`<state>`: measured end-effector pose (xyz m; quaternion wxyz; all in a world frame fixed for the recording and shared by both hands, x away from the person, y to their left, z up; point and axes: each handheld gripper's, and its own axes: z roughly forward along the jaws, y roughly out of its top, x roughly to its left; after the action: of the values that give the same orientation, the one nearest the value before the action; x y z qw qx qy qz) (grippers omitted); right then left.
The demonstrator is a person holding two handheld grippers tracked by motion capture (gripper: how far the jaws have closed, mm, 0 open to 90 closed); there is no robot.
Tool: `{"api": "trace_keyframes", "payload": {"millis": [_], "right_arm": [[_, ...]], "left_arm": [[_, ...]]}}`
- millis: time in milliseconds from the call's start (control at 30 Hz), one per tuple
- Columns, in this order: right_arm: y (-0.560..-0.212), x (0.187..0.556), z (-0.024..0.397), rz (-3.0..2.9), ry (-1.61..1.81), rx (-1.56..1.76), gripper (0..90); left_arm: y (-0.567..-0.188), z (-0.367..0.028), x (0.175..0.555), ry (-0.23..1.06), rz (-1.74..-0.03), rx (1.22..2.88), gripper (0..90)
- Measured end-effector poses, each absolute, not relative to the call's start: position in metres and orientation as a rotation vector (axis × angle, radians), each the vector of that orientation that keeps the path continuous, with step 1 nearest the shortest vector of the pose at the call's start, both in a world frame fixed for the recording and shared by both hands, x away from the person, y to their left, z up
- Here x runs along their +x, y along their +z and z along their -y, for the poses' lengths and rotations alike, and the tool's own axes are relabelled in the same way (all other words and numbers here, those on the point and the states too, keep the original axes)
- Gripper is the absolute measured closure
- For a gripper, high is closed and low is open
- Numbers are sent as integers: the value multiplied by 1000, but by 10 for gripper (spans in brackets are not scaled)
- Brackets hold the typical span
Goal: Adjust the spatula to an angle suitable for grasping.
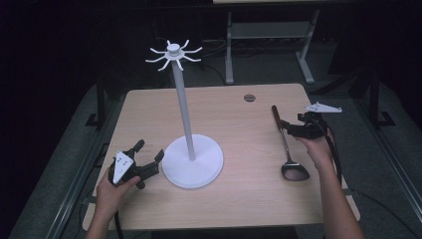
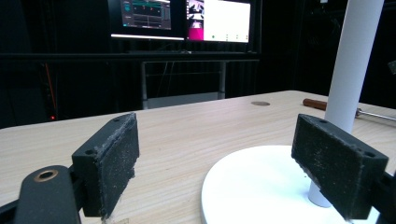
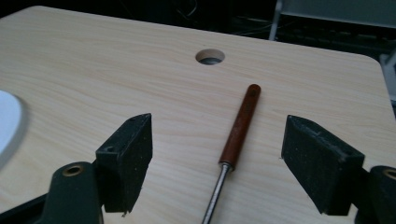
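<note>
Table [image 1: 239, 199] of light wood carries a white stand [image 1: 191, 159]: round base, upright pole, hooked arms on top, all bare. Ladle [image 1: 287, 147] with a reddish-brown handle lies flat right of the stand, well apart from it. Right gripper [image 3: 217, 158] hovers with jaws spread either side of that handle, not touching. Left gripper [image 2: 215, 163], jaws spread, sits beside the stand's base, holding nothing

Right gripper [image 3: 217, 163] hangs low over the wooden table [image 3: 93, 70], jaws spread wide. Between them lies the ladle's reddish-brown handle [image 3: 241, 123], its metal shaft [image 3: 215, 196] running down and out of frame. Near the far edge sits a round cable hole [image 3: 210, 57]. At the left edge, a white base [image 3: 7, 121].
</note>
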<state>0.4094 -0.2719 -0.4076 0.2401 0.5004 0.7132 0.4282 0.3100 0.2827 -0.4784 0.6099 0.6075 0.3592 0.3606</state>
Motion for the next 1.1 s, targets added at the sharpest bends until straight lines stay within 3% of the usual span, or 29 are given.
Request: {"api": "trace_keyframes", "payload": {"millis": [300,400,567,767,1100], "right_arm": [[-417,435,277,-1954,1109,1401,359],[-420,443,276,-1957,1085,1402,453],[-431,453,274,-1975,1041,1420,702],[-445,459,276,-2011,994,1454,900],[-468,466,278,-2069,945,1518,900]], "left_arm": [[-478,-283,310,836,-831,1404,144],[-478,-283,310,839,-832,1404,143],[-478,-283,310,837,-830,1403,143],[-478,-283,310,834,-830,1403,143],[-478,-283,310,832,-828,1405,144]]}}
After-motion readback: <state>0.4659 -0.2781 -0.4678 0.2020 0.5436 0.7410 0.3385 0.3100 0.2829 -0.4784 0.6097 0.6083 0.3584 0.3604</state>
